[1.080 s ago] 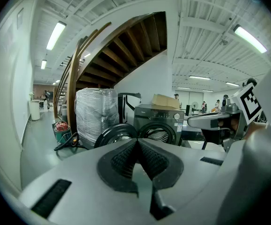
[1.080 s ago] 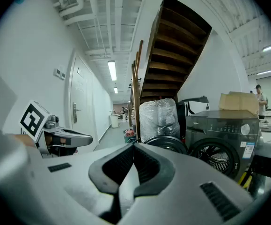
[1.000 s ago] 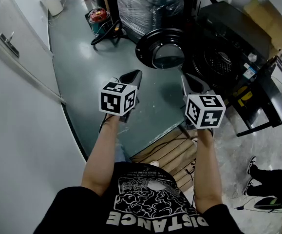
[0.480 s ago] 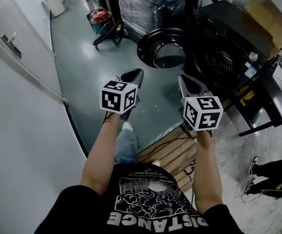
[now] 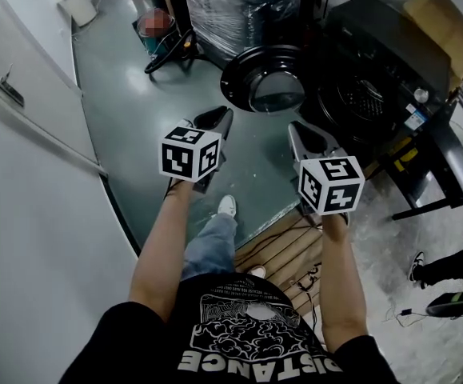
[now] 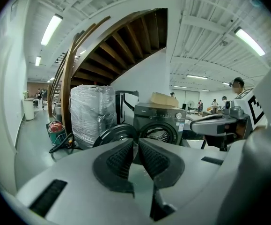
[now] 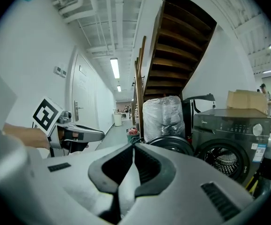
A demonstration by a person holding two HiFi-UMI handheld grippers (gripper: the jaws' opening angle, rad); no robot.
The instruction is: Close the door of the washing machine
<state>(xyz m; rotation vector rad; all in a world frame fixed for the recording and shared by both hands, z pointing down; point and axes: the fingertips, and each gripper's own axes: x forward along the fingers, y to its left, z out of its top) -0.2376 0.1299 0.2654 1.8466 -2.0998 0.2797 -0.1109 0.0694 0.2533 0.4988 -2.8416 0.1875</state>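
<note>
My left hand-held gripper [image 5: 221, 117] and right hand-held gripper [image 5: 295, 129] are both pinched shut and empty. I figure a push needs no grip. The door [image 5: 263, 78] hangs open at 12 o'clock, the washer [image 5: 371, 94] at 2.

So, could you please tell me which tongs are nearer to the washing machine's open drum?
Right. In the head view the right tongs sit just left of the drum. The left tongs are farther left, near the left edge of the open door.
</note>
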